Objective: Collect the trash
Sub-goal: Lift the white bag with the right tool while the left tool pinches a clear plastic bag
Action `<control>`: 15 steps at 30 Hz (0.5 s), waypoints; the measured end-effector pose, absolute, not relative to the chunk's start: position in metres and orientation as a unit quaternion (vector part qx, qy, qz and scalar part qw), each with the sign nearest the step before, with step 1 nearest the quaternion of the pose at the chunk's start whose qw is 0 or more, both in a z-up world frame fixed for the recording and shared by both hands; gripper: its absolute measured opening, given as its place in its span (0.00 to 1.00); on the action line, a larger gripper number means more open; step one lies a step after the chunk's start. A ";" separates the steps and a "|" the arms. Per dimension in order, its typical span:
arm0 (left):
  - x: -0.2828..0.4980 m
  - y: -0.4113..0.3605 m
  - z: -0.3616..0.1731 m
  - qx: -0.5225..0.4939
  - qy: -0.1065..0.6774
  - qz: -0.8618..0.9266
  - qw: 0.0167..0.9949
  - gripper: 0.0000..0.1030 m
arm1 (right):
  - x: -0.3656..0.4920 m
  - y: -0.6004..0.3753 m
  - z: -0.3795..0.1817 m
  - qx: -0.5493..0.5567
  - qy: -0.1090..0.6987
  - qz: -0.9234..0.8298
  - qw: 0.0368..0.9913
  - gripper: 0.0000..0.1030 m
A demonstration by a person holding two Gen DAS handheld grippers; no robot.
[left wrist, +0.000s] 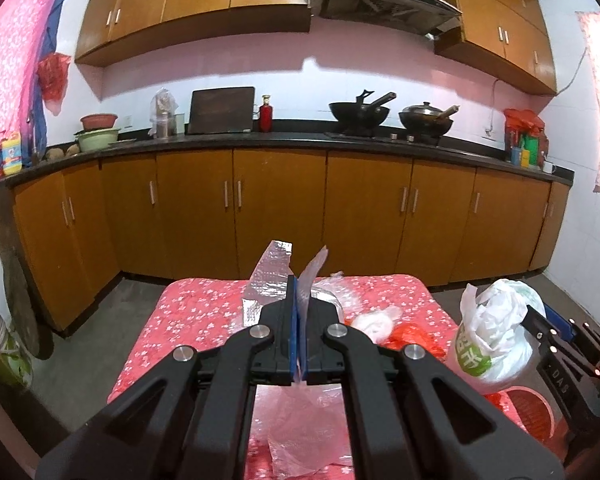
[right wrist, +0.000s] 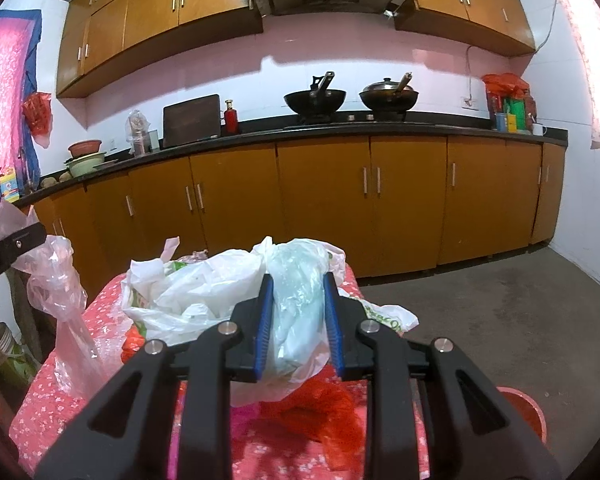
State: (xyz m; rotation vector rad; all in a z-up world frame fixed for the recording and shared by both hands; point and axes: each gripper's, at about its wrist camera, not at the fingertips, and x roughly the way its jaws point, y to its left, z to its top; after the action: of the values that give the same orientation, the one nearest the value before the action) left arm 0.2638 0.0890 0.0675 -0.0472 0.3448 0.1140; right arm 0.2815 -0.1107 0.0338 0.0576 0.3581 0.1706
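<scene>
My left gripper (left wrist: 297, 280) is shut on a thin clear plastic bag (left wrist: 296, 432). A strip of the bag pokes up between the blue pads and the rest hangs below, over the table. From the right wrist view that bag (right wrist: 60, 292) dangles from the left gripper (right wrist: 40, 236) at the left edge. My right gripper (right wrist: 298, 280) is shut on a crumpled white plastic bag with green print (right wrist: 204, 292), held above the table. In the left wrist view this white bag (left wrist: 492, 328) hangs at the right from the right gripper (left wrist: 540, 318).
A table with a red floral cloth (left wrist: 188, 320) carries silver bubble wrap (left wrist: 266, 280), a red plastic bag (right wrist: 316, 412) and other wrappers. A red basket (left wrist: 528, 412) stands low at the table's right side. Brown kitchen cabinets (right wrist: 324, 208) line the far wall across bare grey floor.
</scene>
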 end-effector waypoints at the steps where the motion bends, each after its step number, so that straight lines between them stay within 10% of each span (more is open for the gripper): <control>1: 0.264 0.086 0.068 -0.022 0.170 0.053 0.984 0.00 | 0.280 -0.114 0.034 0.029 0.177 0.082 0.980 0.24; 15: 0.274 0.008 0.087 0.001 0.160 -0.009 0.987 0.00 | 0.269 -0.188 0.036 0.045 0.168 0.032 0.984 0.24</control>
State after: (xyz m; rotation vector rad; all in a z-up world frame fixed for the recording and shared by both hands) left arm 0.2738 0.0082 0.0873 0.0024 0.3220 -0.0179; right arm 0.2694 -0.1884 0.0360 0.0910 0.3385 0.0646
